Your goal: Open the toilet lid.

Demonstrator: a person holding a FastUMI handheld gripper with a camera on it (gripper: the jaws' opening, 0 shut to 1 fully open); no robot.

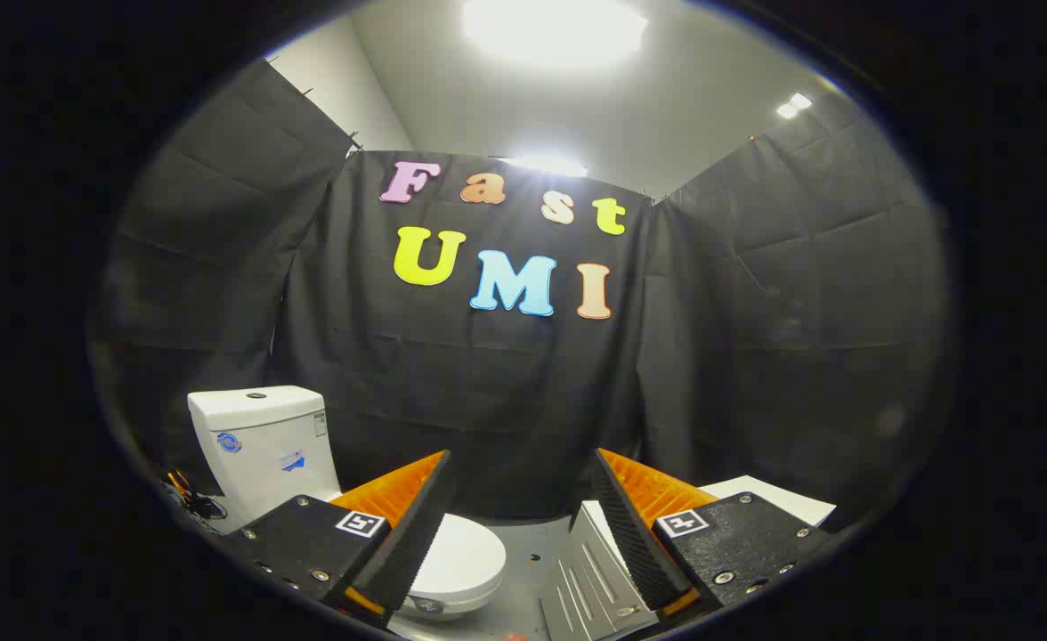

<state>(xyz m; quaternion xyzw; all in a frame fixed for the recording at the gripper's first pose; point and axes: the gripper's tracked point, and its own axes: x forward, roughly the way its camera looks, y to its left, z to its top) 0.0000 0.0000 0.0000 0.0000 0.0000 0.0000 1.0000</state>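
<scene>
Gripper view: the gripper [519, 507] is released, fingers spread wide with nothing between them. The toilet [265, 454] stands at about eight o'clock, its tank upright against the cloth wall. The lid [461, 556] is down, partly hidden behind the left finger. It looks like a stiff, smooth, light hinged shell; the front rim seems the best hold. The gripper is held level, aimed above the lid.
</scene>
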